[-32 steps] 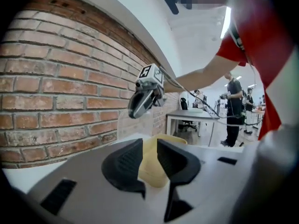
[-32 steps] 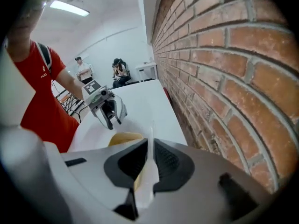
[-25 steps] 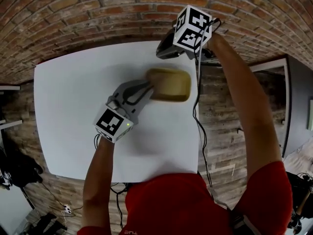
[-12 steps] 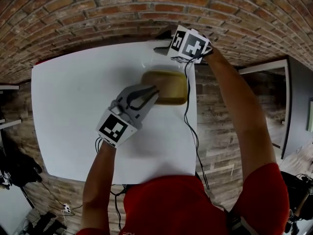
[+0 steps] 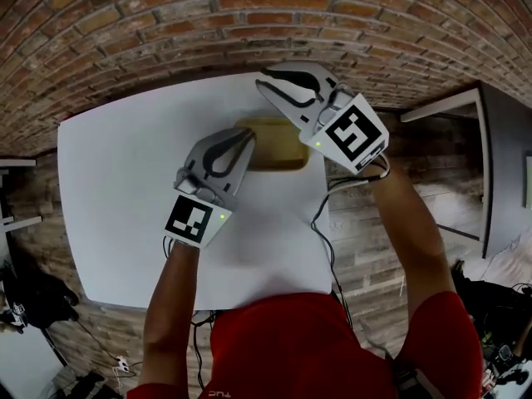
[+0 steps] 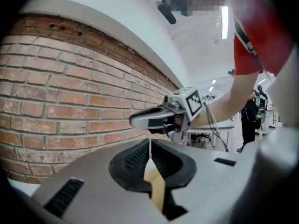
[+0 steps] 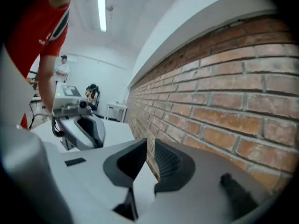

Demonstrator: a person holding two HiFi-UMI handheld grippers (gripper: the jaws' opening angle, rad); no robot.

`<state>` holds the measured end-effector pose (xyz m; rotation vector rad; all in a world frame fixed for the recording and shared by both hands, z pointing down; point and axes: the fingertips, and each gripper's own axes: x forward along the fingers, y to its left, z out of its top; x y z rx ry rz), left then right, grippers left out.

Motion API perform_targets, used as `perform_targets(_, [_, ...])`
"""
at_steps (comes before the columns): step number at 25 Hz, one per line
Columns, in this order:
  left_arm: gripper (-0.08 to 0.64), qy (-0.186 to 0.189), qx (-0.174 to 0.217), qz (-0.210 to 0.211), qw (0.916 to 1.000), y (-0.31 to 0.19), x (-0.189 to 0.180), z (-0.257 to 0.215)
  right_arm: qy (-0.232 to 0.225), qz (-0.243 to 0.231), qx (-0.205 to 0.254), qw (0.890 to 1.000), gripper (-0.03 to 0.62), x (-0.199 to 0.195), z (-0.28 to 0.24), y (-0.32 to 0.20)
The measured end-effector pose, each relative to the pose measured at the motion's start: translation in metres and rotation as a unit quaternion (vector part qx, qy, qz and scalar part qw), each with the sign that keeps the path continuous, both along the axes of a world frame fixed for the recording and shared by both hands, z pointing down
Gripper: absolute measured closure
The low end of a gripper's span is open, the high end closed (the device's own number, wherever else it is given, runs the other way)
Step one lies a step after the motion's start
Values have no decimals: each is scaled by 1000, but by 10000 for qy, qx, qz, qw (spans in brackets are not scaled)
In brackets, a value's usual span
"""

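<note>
The grip has swapped sides. A second ago the left hand-held gripper (image 6: 150, 143) had its jaws wide around the tan pad (image 5: 278, 146), and the right hand-held gripper (image 7: 149, 143) was pinching a thin pale sheet. Now the left jaws are pressed together on a thin pale edge at the pad's left end, and tan shows just behind them. The right jaws stand slightly apart with nothing between them; only the white desk (image 5: 116, 189) shows through the gap. So the pad has passed from the right gripper's hold to the left's.

The pad lies flat on the desk near its far edge, close to the brick wall. The right gripper hangs above the pad's far right corner, clear of it, and faces the left one.

Count: one pad, two hand-held grippers, one desk.
</note>
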<state>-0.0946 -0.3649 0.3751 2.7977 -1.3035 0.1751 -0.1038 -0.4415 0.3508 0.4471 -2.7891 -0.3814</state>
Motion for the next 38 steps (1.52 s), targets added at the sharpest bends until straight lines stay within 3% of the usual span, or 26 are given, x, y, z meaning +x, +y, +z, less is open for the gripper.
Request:
perform_targets(4, [534, 223, 174, -227, 9993, 12, -5, -32, -1173, 348, -375, 9918, 537, 18, -40, 50])
perform_targets(8, [535, 265, 301, -185, 9990, 32, 0, -53, -1518, 646, -673, 9840, 545, 33, -53, 91])
perform_targets(16, [541, 545, 368, -53, 9978, 82, 19, -80, -1628, 1011, -975, 9766, 556, 57, -49, 160])
perform_targets(22, [545, 683, 287, 76, 9972, 116, 30, -80, -1719, 1147, -910, 9742, 561, 59, -56, 195])
perform_targets(38, [545, 726, 289, 106, 9969, 157, 43, -86, -1529, 1011, -738, 9803, 562, 64, -54, 239])
